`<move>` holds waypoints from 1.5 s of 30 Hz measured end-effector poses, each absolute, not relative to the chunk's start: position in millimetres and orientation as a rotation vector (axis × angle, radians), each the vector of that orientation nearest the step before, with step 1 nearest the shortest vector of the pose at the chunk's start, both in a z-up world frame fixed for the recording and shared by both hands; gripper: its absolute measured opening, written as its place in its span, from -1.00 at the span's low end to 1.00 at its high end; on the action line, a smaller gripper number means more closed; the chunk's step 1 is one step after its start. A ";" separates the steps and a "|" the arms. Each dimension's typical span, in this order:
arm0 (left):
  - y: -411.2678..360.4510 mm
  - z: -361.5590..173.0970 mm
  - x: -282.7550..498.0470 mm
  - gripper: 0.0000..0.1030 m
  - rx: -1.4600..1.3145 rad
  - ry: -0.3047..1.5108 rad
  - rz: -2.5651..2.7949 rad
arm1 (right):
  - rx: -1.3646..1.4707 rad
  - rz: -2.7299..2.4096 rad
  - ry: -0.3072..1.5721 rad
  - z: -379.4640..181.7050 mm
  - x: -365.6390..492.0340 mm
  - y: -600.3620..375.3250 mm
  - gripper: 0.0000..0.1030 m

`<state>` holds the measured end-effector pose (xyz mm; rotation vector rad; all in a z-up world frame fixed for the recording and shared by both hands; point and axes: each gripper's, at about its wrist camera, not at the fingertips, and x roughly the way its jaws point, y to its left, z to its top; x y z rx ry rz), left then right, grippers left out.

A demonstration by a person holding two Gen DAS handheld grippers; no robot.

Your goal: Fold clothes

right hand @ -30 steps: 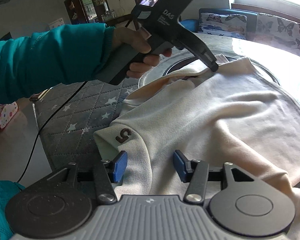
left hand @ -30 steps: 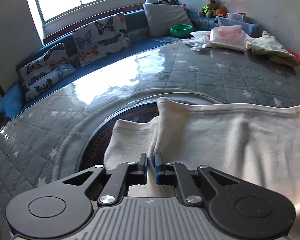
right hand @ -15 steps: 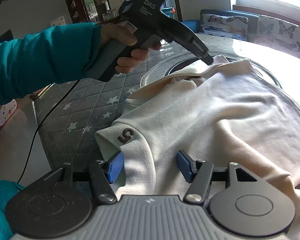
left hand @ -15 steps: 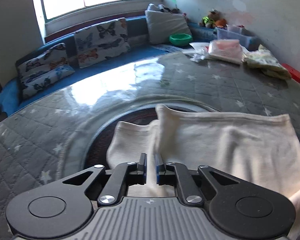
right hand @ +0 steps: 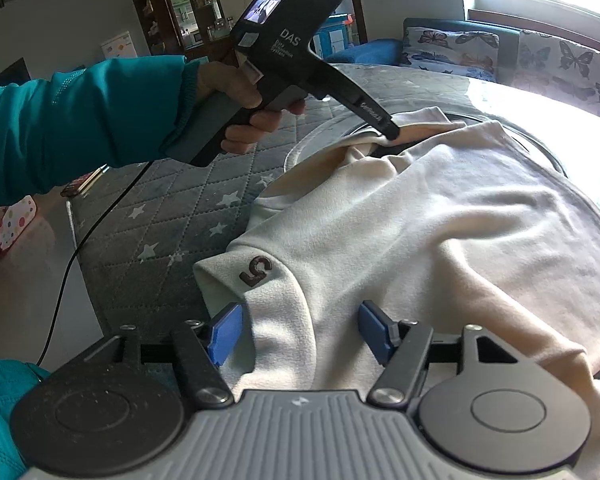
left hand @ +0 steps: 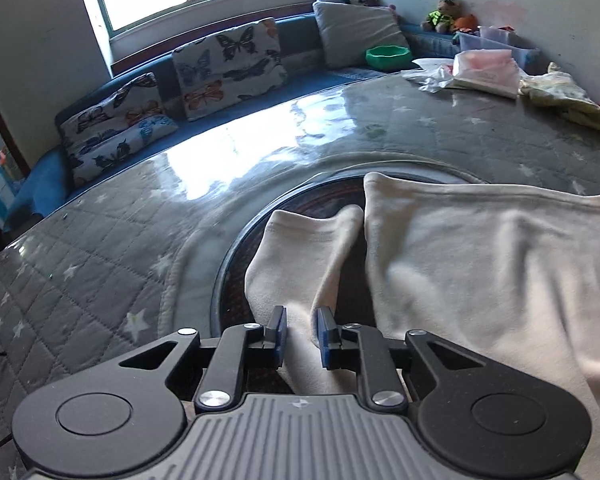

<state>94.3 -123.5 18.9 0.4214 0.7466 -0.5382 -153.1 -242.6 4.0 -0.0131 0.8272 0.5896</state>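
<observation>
A cream sweatshirt (right hand: 440,220) lies spread on the round table's grey star-quilted cover (right hand: 172,216). Its collar carries a brown "5" patch (right hand: 256,272). My right gripper (right hand: 300,332) hovers at the collar with its jaws opening wide. The cloth lies between the pads without being pinched. Across the garment, my left gripper (right hand: 392,134) points down at one sleeve (left hand: 300,248), held by a hand in a teal sleeve (right hand: 80,128). In the left wrist view, the left gripper (left hand: 302,330) has narrow jaws that are opening, and the sleeve's cloth runs loosely between them.
A dark round inset (left hand: 236,280) sits in the table's middle under the sleeve. Plastic bags (left hand: 484,68), folded cloth (left hand: 564,96) and a green bowl (left hand: 388,56) are at the far side. A bench with butterfly cushions (left hand: 228,68) runs under the window. A black cable (right hand: 80,248) hangs off the near edge.
The left jaws went from shut to slightly apart, and that gripper drew back along the sleeve, which now lies separate from the body. The right jaws spread wider without shifting.
</observation>
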 end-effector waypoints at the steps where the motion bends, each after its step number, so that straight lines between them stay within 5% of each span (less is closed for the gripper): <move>1: -123.7 19.2 94.4 -0.60 0.418 0.744 -0.540 | -0.012 0.589 0.827 4.1 -153.1 -242.7 0.29; 24: -151.8 7.7 100.6 -0.56 0.490 0.701 -0.573 | -0.015 0.589 0.825 4.2 -154.4 -238.0 0.42; 28: -151.6 6.8 100.8 -0.86 0.470 0.692 -0.553 | -0.010 0.584 0.826 4.4 -154.5 -237.5 0.42; 45: 31.4 38.3 67.0 -0.95 0.055 0.630 -0.136 | -0.046 0.534 0.836 5.1 -155.1 -226.4 0.43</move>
